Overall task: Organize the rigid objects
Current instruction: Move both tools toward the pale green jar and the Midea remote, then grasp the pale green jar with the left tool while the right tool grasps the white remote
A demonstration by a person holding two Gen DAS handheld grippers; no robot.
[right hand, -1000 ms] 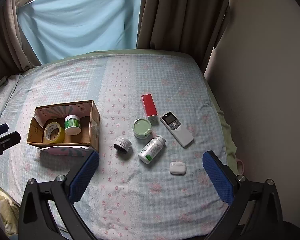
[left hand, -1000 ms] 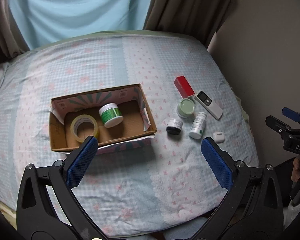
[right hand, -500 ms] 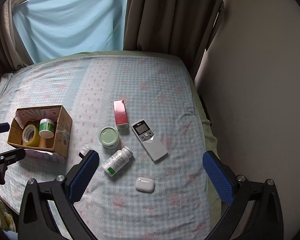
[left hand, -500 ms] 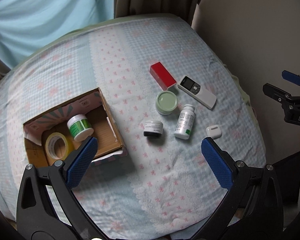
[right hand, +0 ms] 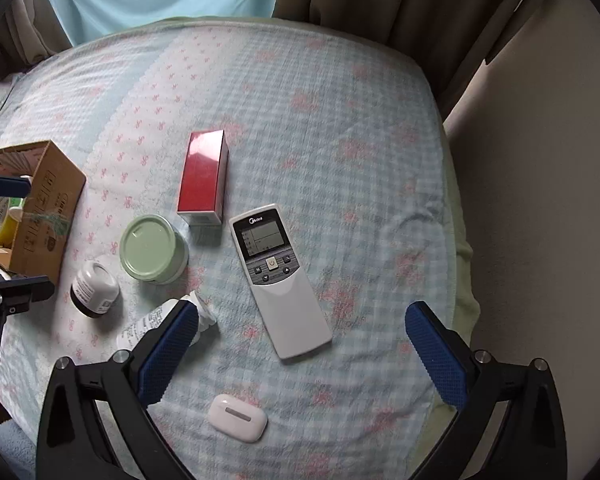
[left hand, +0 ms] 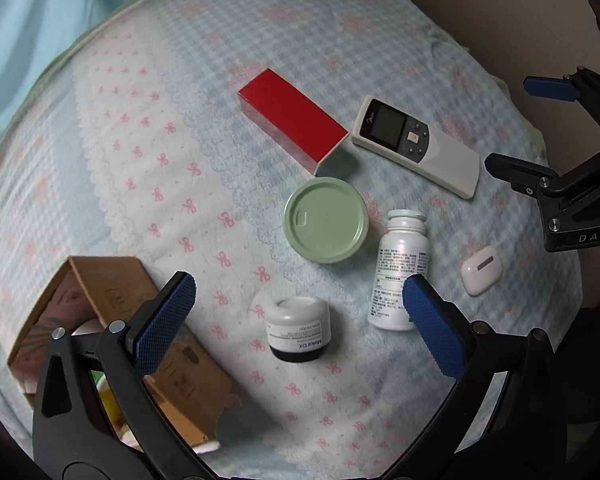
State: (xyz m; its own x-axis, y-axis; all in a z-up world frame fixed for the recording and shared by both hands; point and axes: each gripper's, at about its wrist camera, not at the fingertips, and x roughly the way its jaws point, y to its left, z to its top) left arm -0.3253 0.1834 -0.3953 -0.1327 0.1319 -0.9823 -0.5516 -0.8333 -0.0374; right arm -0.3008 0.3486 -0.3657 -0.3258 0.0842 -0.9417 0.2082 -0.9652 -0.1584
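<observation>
As jaws gape, small jar [left hand: 299,328] between left fingers [left hand: 162,322]

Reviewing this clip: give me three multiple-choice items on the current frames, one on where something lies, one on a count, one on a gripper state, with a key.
1. Where does the white remote lie?
A. inside the cardboard box
B. on the bedspread, right of the red box
C. on top of the green-lidded jar

2. How many loose items lie on the bedspread outside the cardboard box?
A. four
B. six
C. eight

3. What state is the right gripper in?
A. open, holding nothing
B. shut on the earbud case
C. shut on the white bottle

Key: 1 B, it rests on the cloth beside the red box. 2 B: red box, remote, green-lidded jar, small dark jar, white bottle, earbud case. 3 A, its blue pads stand wide apart above the cloth.
</observation>
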